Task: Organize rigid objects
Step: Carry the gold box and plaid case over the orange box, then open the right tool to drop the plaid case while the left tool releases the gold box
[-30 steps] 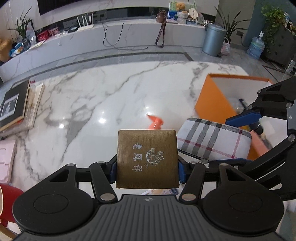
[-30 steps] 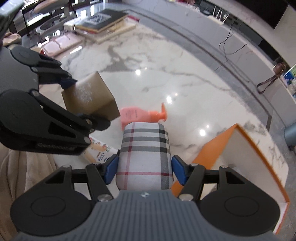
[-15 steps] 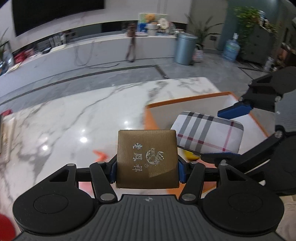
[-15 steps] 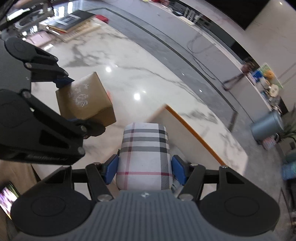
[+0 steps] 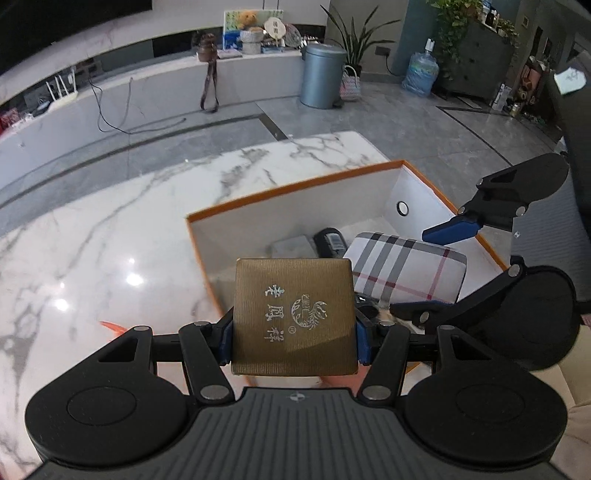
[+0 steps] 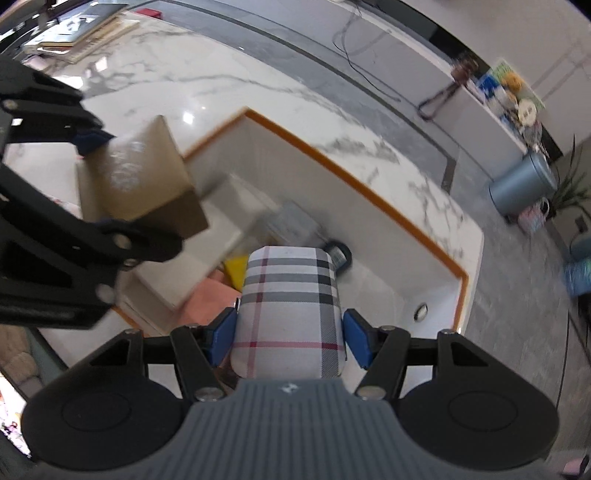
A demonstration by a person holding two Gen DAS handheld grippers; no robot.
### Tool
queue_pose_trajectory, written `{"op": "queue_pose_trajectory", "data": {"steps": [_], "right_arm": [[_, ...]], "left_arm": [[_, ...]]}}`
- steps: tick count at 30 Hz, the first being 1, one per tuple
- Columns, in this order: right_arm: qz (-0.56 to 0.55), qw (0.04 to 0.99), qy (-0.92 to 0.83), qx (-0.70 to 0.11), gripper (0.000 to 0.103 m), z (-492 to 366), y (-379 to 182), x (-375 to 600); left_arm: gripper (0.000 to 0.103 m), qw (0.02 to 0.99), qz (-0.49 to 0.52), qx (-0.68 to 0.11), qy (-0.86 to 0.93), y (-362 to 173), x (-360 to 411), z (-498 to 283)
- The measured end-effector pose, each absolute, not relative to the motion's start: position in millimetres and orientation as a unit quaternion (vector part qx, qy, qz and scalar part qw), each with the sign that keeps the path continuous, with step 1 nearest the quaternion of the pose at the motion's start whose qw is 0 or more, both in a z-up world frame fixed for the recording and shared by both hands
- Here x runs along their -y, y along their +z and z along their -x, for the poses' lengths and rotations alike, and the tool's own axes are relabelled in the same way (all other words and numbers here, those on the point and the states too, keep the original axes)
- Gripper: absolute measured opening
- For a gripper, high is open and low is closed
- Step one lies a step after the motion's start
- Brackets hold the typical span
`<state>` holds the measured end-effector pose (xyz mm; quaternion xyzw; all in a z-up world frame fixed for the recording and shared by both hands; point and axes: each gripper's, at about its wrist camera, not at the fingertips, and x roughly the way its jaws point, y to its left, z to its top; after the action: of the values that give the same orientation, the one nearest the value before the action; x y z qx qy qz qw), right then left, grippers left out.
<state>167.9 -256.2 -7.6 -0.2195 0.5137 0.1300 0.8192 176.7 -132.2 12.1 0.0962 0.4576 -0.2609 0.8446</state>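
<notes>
My left gripper (image 5: 293,341) is shut on a brown-gold box (image 5: 293,317) with silver characters and holds it above the near left corner of an orange-rimmed white bin (image 5: 295,188). My right gripper (image 6: 290,334) is shut on a plaid check case (image 6: 290,310) and holds it over the same bin (image 6: 354,173). The plaid case (image 5: 406,266) hangs just right of the brown box (image 6: 136,181). Inside the bin lie a grey flat item (image 5: 291,245), a black cylinder (image 5: 330,240), a yellow piece (image 6: 236,269) and a pink item (image 6: 210,299).
The bin stands on a white marble table (image 5: 110,240) near its far right corner. An orange-red object (image 5: 110,326) lies on the table left of the bin. Books (image 6: 81,31) are stacked at the table's far end. A grey trash can (image 5: 321,74) stands on the floor beyond.
Both grippers have swung right with their loads, from over the bare marble to above the orange-rimmed bin. The bin's inside and its contents now show below both held objects.
</notes>
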Motion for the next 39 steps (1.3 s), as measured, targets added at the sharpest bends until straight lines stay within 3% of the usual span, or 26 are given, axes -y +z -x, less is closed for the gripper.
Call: {"op": "queue_pose_trajectory", "data": {"steps": [26,39], "right_arm": [[0.185,0.78,0.076,-0.593,0.063,-213.1,-107.1,317.7],[0.197,0.786,0.097,-0.578,0.065,-203.7,-89.5,315.4]], "left_arm": [[0.067,0.826,-0.104,-0.482,-0.274,-27.8,190.2,-200.8],[0.067,0.827,-0.099,-0.471,-0.29,-23.3,210.3,-197.1]]}}
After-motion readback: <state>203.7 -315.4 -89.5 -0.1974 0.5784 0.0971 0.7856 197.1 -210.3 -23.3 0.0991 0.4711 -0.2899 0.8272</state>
